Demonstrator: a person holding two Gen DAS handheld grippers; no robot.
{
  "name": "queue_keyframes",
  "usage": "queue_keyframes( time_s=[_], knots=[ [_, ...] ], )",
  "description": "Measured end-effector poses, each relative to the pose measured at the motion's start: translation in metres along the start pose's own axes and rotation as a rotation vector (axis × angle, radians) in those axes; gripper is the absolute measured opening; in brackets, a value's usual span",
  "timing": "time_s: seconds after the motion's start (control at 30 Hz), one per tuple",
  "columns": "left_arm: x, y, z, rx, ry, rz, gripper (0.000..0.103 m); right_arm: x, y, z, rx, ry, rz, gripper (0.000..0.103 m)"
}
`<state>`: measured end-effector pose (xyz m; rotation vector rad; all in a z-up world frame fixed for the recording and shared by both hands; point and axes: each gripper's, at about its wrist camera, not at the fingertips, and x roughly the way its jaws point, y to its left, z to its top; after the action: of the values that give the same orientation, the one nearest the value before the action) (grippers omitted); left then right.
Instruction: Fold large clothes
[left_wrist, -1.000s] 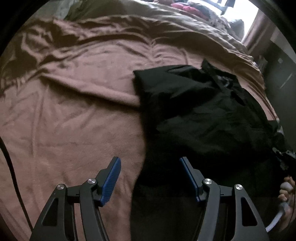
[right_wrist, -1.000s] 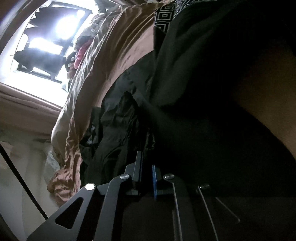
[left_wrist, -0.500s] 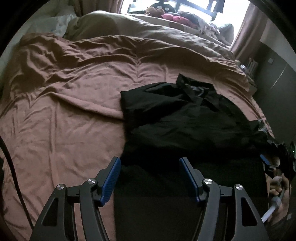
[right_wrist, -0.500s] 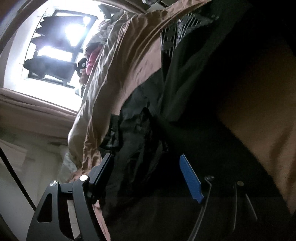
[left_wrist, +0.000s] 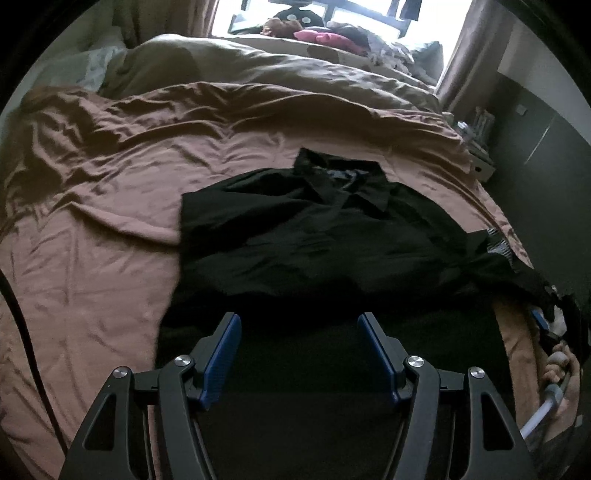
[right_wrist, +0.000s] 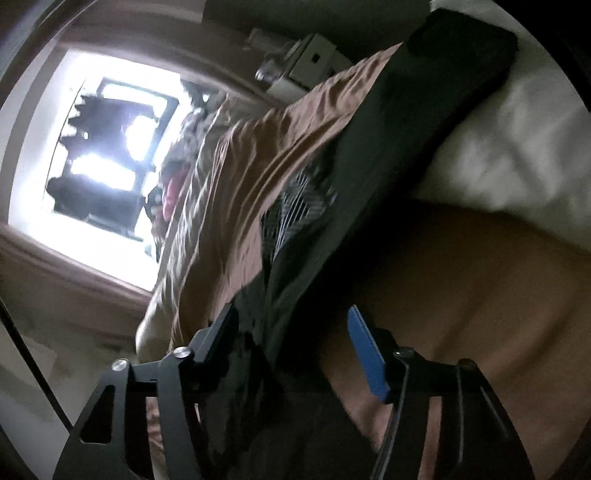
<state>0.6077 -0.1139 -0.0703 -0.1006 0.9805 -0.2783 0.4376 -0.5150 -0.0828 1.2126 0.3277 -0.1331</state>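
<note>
A black collared shirt lies spread on the brown bedspread, collar toward the window. My left gripper hovers open over the shirt's near hem, with nothing between its blue pads. At the right edge of the left wrist view, a hand holds my right gripper beside the shirt's crumpled right side. In the right wrist view, my right gripper sits low at the bed's side with its jaws closing. A fold of the black shirt runs between the fingers near the black one; the blue pad stands off it.
A beige duvet and a pile of clothes lie at the far side under the bright window. A white box and a dark wall stand to the right. A black cable hangs at left.
My left gripper has lifted and drawn back, so more of the shirt and bed shows. My right gripper, earlier shut on the black cloth, has opened and swung sideways along the bed's edge.
</note>
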Motion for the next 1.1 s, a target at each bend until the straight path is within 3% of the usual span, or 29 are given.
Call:
queue_keyframes(
  time_s=[0.13, 0.23, 0.5, 0.63, 0.73, 0.77, 0.9, 1.1],
  knots=[
    [0.016, -0.018, 0.003, 0.003, 0.003, -0.014, 0.067, -0.001, -0.017, 0.004, 0.053, -0.041, 0.003, 0.053],
    [0.033, -0.029, 0.005, 0.006, 0.006, -0.017, 0.067, 0.011, -0.03, 0.013, 0.119, -0.034, 0.058, 0.053],
    [0.094, -0.054, 0.008, 0.027, 0.079, -0.017, 0.067, 0.035, -0.03, 0.016, 0.068, -0.04, 0.011, 0.052],
    [0.116, -0.063, 0.007, 0.053, 0.108, -0.016, 0.067, 0.044, -0.034, 0.017, 0.064, -0.024, -0.006, 0.039],
    [0.126, -0.062, 0.008, 0.053, 0.118, -0.014, 0.067, 0.041, -0.035, 0.02, 0.056, -0.029, 0.018, 0.007],
    [0.127, -0.062, 0.009, 0.055, 0.118, -0.014, 0.067, 0.04, -0.033, 0.019, 0.052, -0.03, 0.037, 0.003],
    [0.116, -0.051, 0.011, 0.043, 0.074, -0.004, 0.067, 0.03, -0.002, 0.015, -0.057, -0.058, 0.057, 0.002],
    [0.086, -0.027, 0.008, -0.014, 0.03, 0.01, 0.067, 0.01, 0.042, -0.002, -0.123, -0.072, 0.148, 0.002]
  ],
)
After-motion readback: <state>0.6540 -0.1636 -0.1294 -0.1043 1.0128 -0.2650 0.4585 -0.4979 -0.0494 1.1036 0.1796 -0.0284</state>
